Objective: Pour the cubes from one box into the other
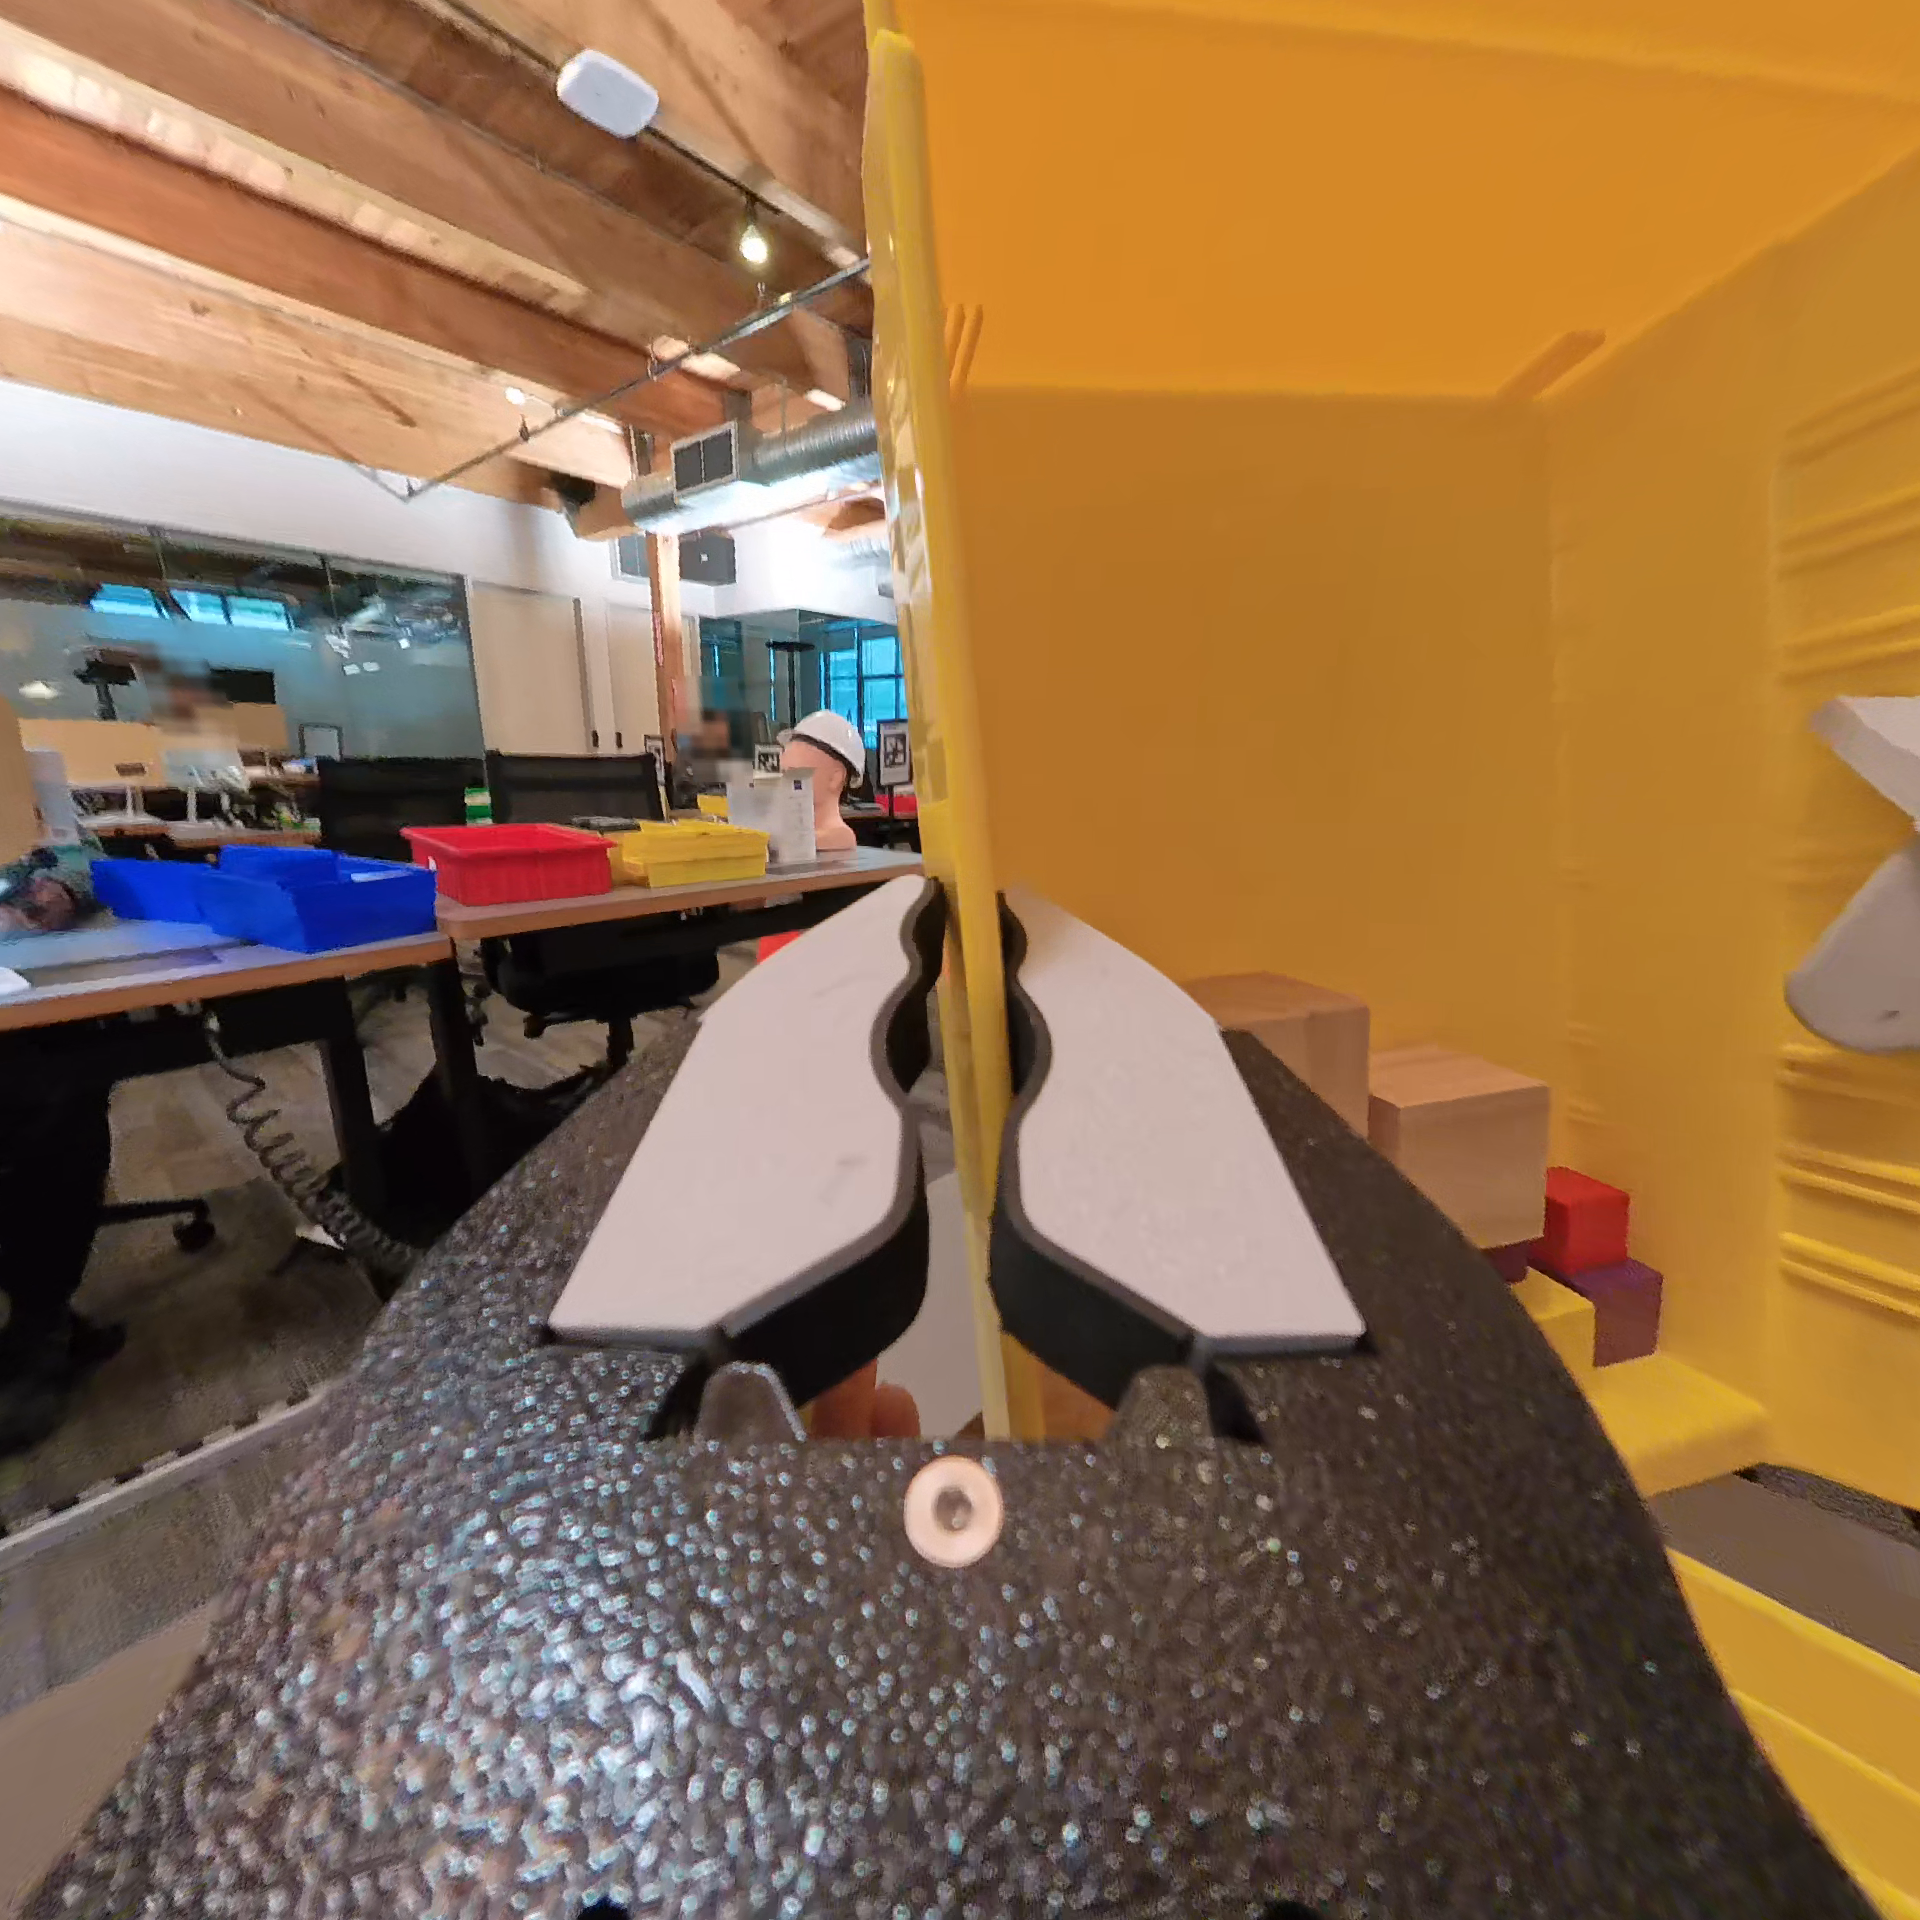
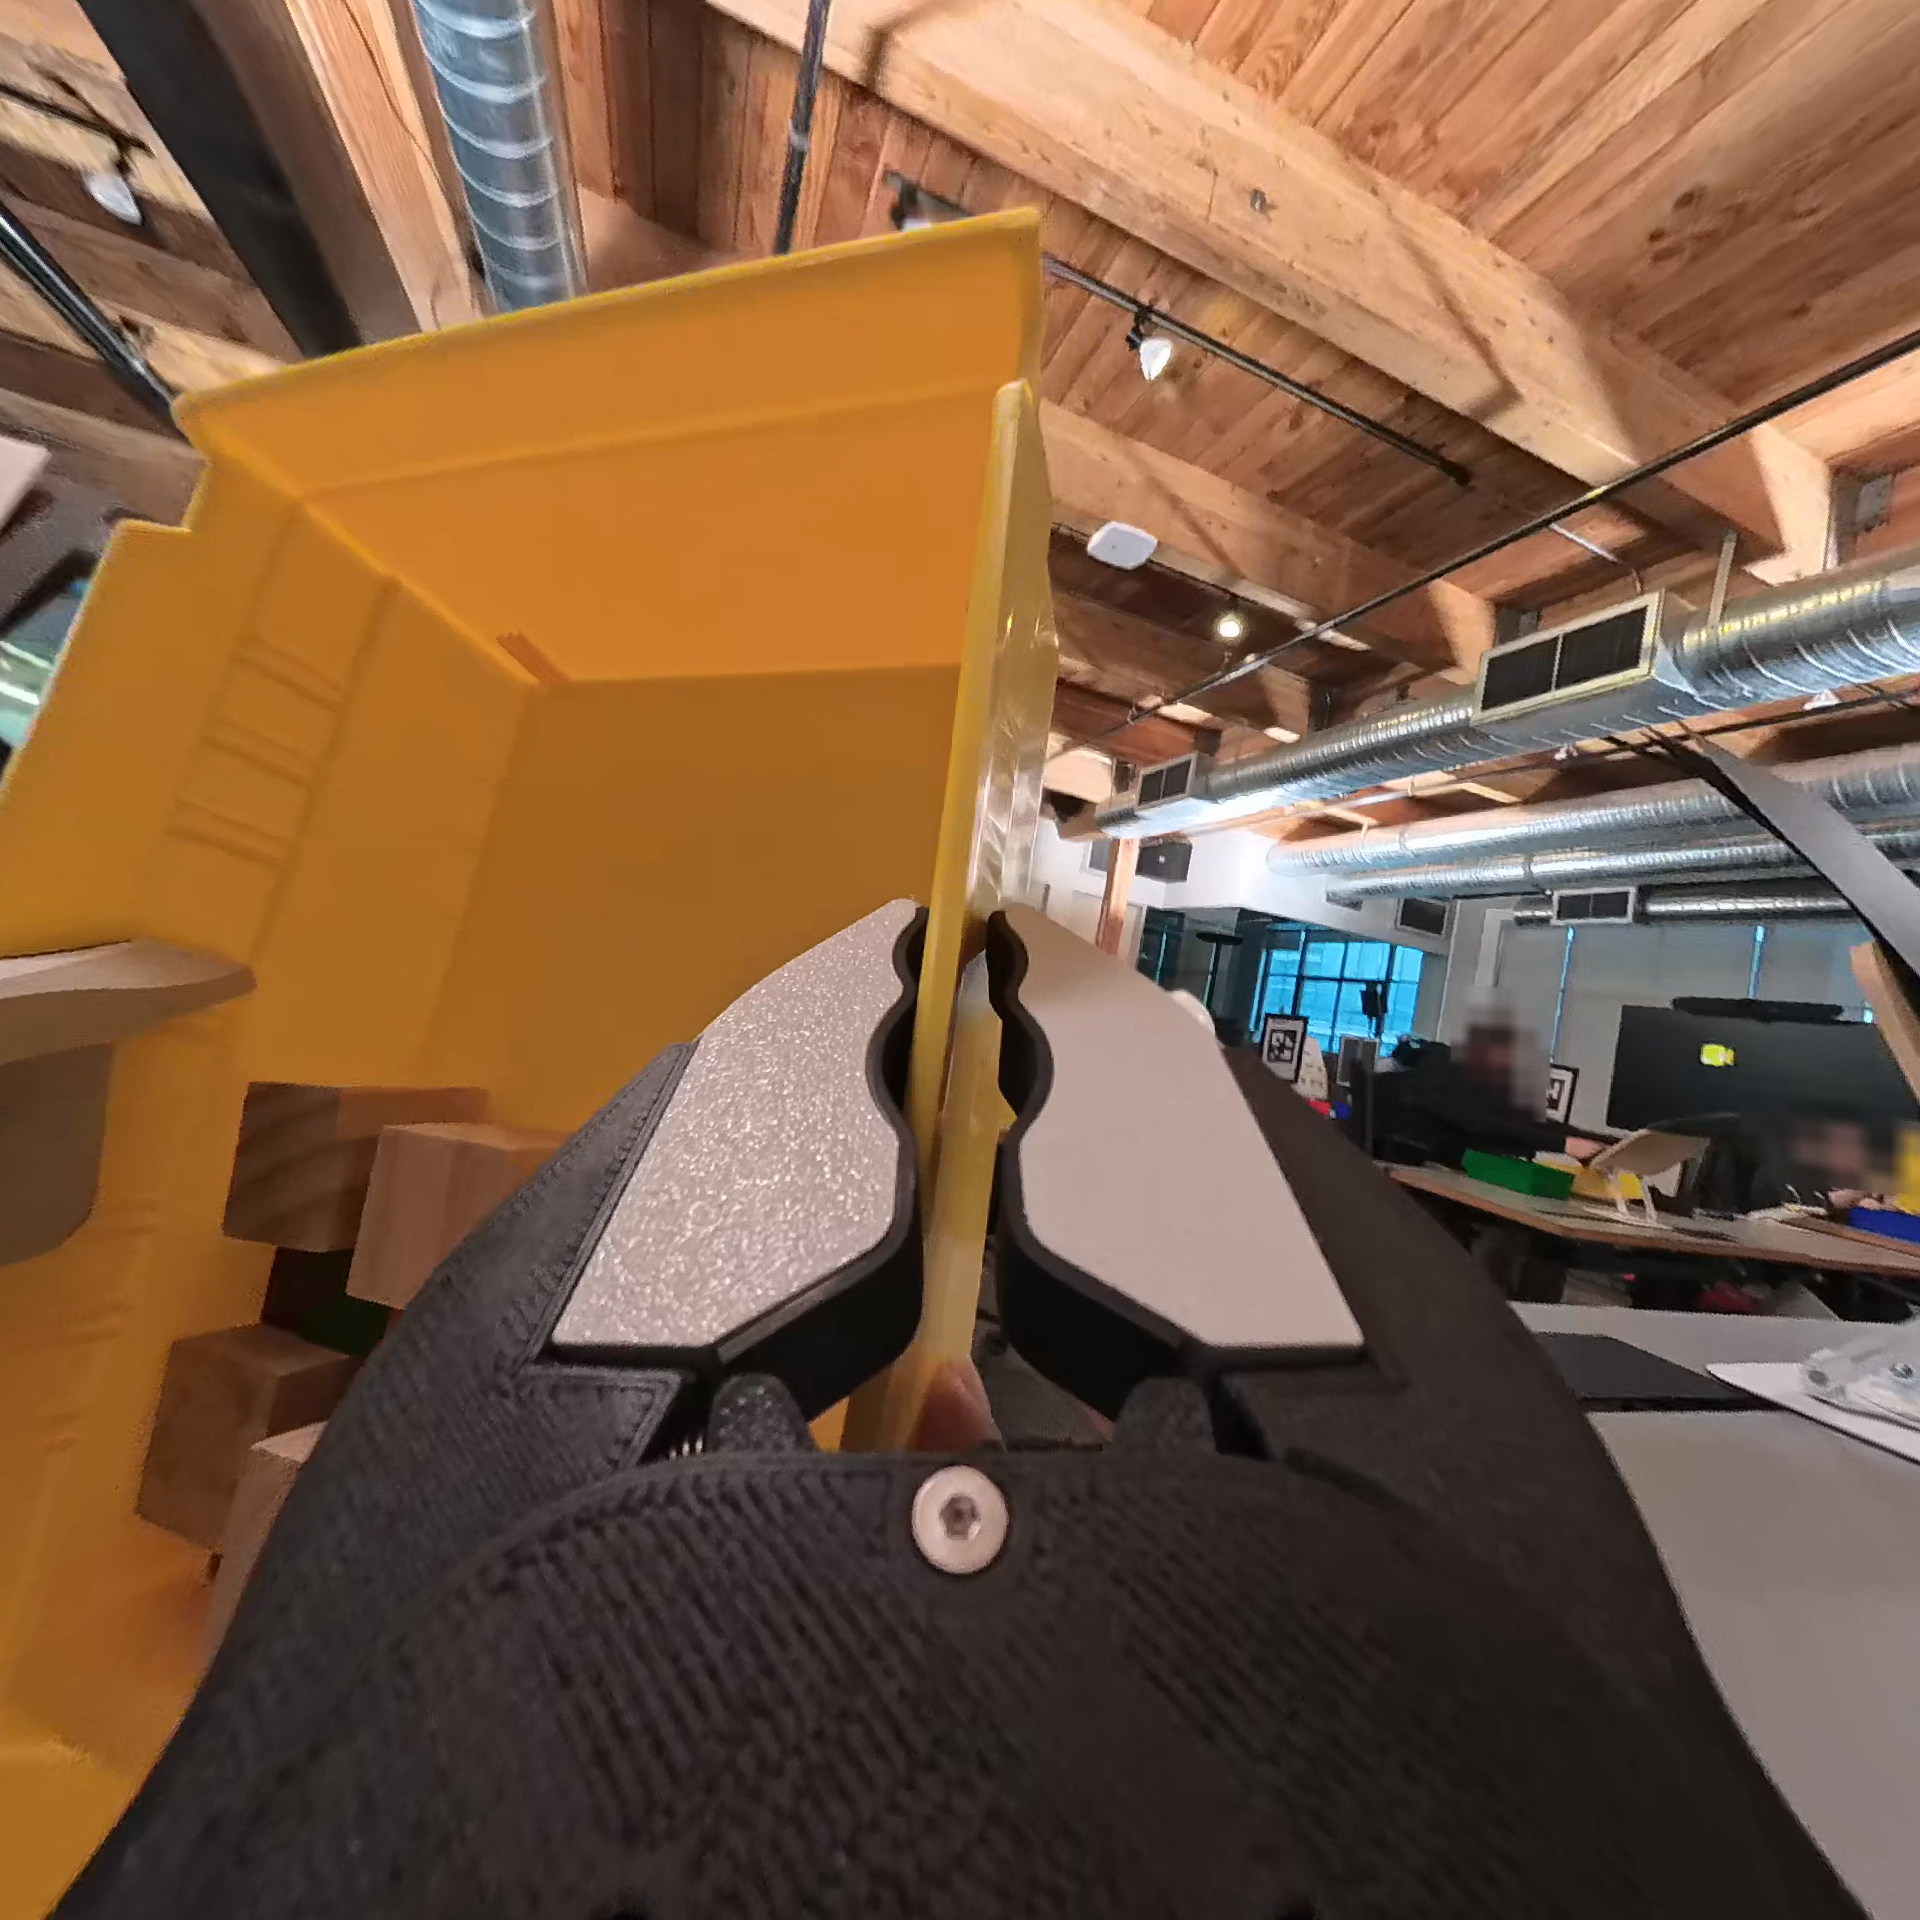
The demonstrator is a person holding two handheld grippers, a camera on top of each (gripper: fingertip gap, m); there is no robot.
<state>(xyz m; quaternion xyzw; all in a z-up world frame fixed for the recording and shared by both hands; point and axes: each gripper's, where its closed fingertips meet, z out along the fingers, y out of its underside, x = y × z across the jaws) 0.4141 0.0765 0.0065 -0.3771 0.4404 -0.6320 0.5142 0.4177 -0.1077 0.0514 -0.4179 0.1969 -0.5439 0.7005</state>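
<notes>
A yellow plastic box is held up and tipped steeply, its inside facing both cameras. My left gripper is shut on its left side wall. My right gripper is shut on the opposite side wall of the same box. Cubes have slid to the low end: plain wooden cubes, a red cube and a purple one in the left wrist view, wooden cubes in the right wrist view. The other gripper's fingers show at the far wall. A second yellow box edge lies below.
A grey table top lies below right with a black mat and papers. Behind are desks with blue, red and yellow bins, office chairs, monitors and seated people. Wooden ceiling beams and ducts are overhead.
</notes>
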